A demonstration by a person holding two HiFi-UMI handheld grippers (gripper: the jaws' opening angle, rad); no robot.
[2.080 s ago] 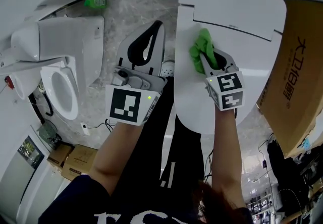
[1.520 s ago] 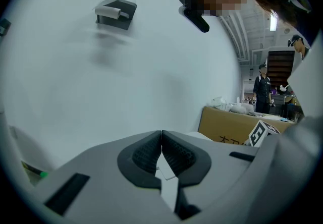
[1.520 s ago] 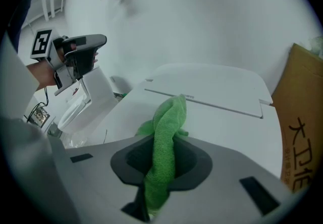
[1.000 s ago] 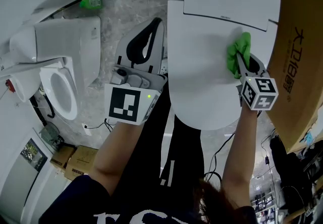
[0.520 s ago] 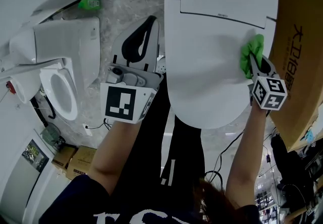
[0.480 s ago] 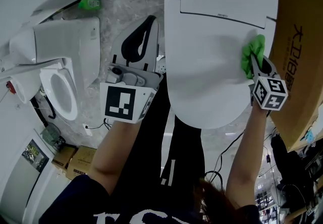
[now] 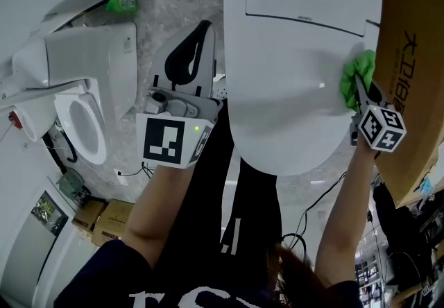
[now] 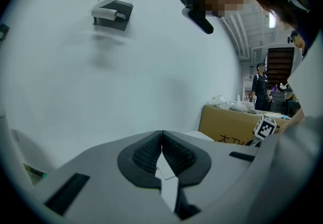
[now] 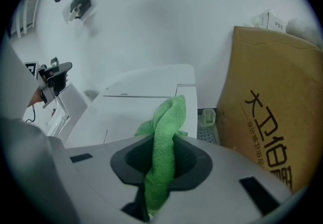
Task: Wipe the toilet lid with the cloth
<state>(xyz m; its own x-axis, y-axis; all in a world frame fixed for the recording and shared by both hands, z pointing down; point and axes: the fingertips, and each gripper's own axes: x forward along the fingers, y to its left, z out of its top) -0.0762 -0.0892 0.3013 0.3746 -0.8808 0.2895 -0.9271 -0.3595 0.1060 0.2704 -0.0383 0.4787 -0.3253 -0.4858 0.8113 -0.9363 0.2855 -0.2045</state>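
A white toilet lid point(image 7: 291, 57) fills the upper middle of the head view. My right gripper point(image 7: 359, 82) is shut on a green cloth point(image 7: 356, 72), which rests at the lid's right edge. In the right gripper view the green cloth point(image 9: 164, 147) hangs pinched between the jaws, with the lid point(image 9: 136, 102) beyond it. My left gripper point(image 7: 191, 67) is held off to the left of the lid, over the floor. Its jaws point(image 8: 161, 155) are shut with nothing between them.
A large cardboard box point(image 7: 409, 71) stands right beside the lid's right edge. A second white toilet point(image 7: 83, 91) with an open seat is at the left. A small green object point(image 7: 119, 3) lies on the grey floor near the wall.
My right gripper has carried the green cloth rightward across the lid, from its left-middle to its right edge. The left gripper has barely moved.
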